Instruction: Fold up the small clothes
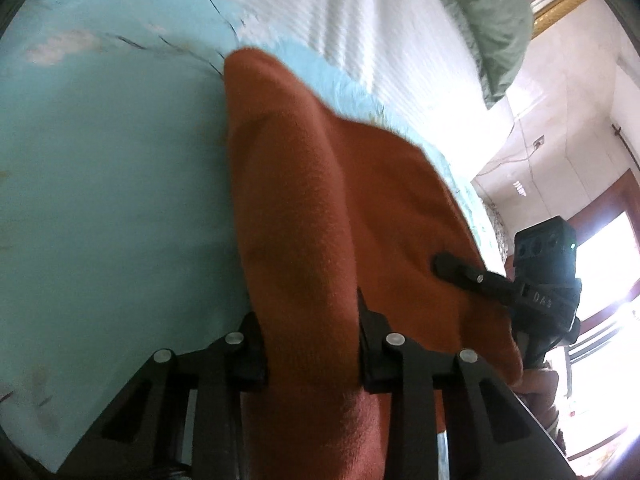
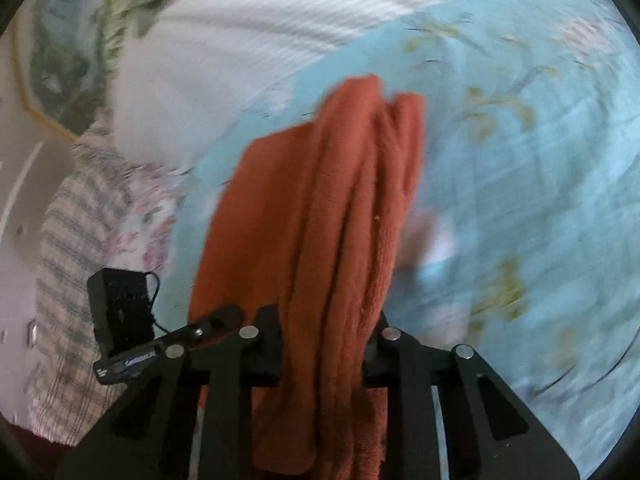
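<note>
An orange-red fleece garment (image 1: pixel 320 208) hangs lifted above the light blue bed sheet (image 1: pixel 100 180). My left gripper (image 1: pixel 312 348) is shut on one edge of it. My right gripper (image 2: pixel 324 344) is shut on another bunched edge of the same garment (image 2: pixel 320 208), which drapes in folds over the sheet (image 2: pixel 520 160). The right gripper also shows in the left wrist view (image 1: pixel 456 270), its finger lying against the cloth. The left gripper's finger shows in the right wrist view (image 2: pixel 216 320). Both views are motion-blurred.
A white ribbed blanket (image 1: pixel 380 20) lies across the far part of the bed. A green garment (image 1: pixel 492 20) lies beyond it. A striped and floral bedspread (image 2: pixel 88 220) hangs at the bed's side. A bright doorway (image 1: pixel 600 260) stands at the right.
</note>
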`<action>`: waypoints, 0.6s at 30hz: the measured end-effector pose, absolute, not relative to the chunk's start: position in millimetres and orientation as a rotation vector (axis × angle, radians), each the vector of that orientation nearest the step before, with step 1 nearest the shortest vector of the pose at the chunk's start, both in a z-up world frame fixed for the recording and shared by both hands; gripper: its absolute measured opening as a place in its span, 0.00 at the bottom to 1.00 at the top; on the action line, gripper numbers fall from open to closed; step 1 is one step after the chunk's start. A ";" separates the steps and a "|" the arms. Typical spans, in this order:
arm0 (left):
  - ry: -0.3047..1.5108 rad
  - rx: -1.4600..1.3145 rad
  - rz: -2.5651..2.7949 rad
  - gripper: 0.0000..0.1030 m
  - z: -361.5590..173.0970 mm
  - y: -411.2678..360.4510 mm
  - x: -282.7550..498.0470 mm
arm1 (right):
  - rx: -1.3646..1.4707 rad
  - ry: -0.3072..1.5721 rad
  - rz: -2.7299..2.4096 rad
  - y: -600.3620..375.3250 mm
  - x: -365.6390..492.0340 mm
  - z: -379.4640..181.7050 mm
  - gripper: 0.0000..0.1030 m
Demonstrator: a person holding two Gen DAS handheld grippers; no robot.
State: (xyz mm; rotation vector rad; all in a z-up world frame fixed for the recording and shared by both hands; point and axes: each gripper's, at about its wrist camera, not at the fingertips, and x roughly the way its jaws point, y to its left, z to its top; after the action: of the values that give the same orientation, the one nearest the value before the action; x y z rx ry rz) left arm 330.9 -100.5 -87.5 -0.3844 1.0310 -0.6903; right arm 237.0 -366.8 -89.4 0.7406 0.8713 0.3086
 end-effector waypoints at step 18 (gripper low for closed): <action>1.048 -0.499 -0.437 0.53 -115.7 108.7 224.9 | 0.741 0.966 0.542 -189.9 236.7 -134.5 0.30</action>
State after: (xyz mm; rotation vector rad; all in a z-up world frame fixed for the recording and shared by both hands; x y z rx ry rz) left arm 224.9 108.7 -115.7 -0.4991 1.0482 -0.4374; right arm 236.7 -189.9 -134.5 0.7411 0.9659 0.5416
